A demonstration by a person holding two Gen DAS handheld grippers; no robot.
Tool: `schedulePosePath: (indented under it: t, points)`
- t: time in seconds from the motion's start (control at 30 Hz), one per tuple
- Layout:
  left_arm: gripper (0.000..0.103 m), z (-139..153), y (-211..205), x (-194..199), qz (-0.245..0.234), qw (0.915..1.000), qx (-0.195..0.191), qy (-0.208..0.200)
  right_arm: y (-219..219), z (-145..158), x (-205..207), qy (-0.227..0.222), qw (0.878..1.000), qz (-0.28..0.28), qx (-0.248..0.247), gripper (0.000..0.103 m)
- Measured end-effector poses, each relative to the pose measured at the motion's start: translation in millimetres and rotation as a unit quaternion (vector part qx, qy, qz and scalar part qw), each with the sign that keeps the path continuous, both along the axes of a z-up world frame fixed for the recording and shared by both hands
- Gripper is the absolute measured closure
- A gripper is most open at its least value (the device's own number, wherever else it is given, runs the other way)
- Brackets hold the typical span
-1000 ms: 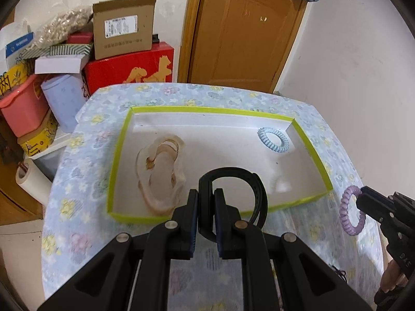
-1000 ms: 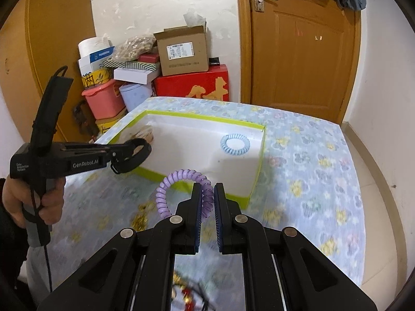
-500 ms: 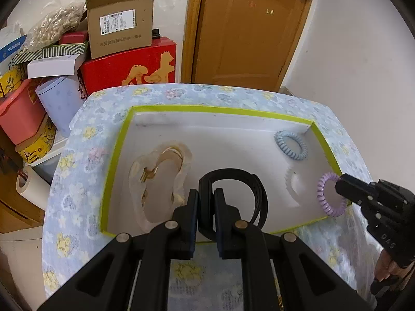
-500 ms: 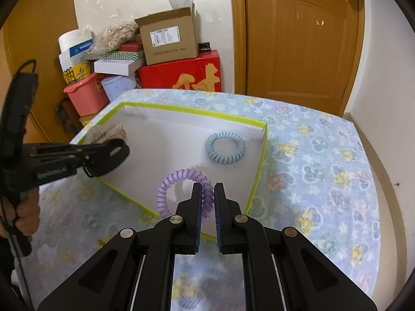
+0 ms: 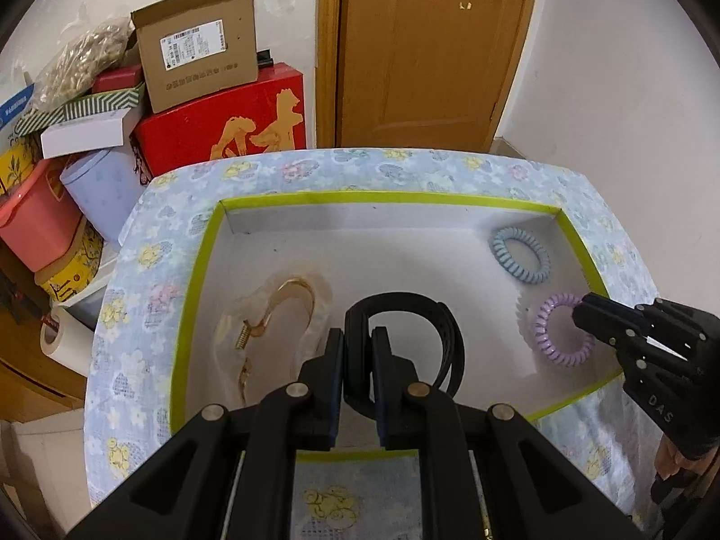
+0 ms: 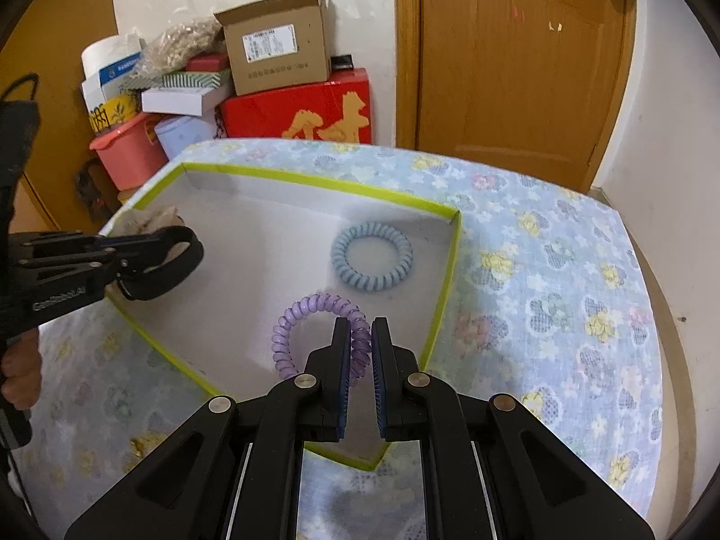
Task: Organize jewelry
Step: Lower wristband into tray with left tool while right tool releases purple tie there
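Purple coil tie: translucent lilac spiral ring, glossy, standing roughly on edge over lower centre of the white tray. Lower centre in right wrist view; right of centre in left wrist view. Contact with tray floor not resolvable.

Right gripper: narrow gap, clamped on right side of purple coil, coil pinched between both pads. In left wrist view, enters from right edge, tip at coil's right rim.

Left gripper: narrow gap, gripping black band — matte black strap curled into an open loop, arching up and right of the fingers, hanging over tray centre. In right wrist view, comes in from left edge with band looped at the tip, above tray's left part.

Blue coil tie: pale blue spiral ring, flat on tray floor, upper right corner of tray in left view; just above purple coil in right view, apart from it.

Left view only: clear plastic pouch with gold-coloured pieces inside, lying in tray's left half; tape roll at left edge. Right view shows only a crumpled bit of pouch behind left gripper.

Right view only: bare hand on left gripper's handle, lower left; wide stretch of floral cloth to the right of tray.

Both: green-edged tray rim, red box, cardboard box, wooden door upper frame.
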State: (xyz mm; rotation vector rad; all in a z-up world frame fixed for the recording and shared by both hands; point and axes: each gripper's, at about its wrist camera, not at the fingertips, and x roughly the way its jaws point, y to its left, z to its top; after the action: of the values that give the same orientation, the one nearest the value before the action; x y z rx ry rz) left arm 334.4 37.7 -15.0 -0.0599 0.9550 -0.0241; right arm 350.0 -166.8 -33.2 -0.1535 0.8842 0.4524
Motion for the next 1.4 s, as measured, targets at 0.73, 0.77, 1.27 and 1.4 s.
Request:
schedulePosePath:
  t: [0.73, 0.77, 1.27, 1.4]
  points:
    - [0.087, -18.2, -17.7, -53.2, 0.000, 0.9996, -0.016, 0.025, -17.5, -3.2, -45.6, 0.020, 0.999, 0.028, -0.035, 0.093]
    - [0.087, -18.0, -18.7, -57.8, 0.000, 0.9995, -0.017, 0.025, -19.0, -3.1, -50.1, 0.021, 0.999, 0.029, -0.036, 0.093]
    - [0.077, 2.0, -26.9, -91.6, -0.011, 0.9997, -0.018, -0.013, -34.3, 21.3, -85.4, -0.008, 1.000, 0.023, 0.000, 0.057]
    - [0.077, 12.9, -26.9, -107.3, -0.010, 0.9994, -0.015, -0.030, -42.8, 31.2, -98.8, -0.018, 1.000, 0.013, 0.011, 0.057]
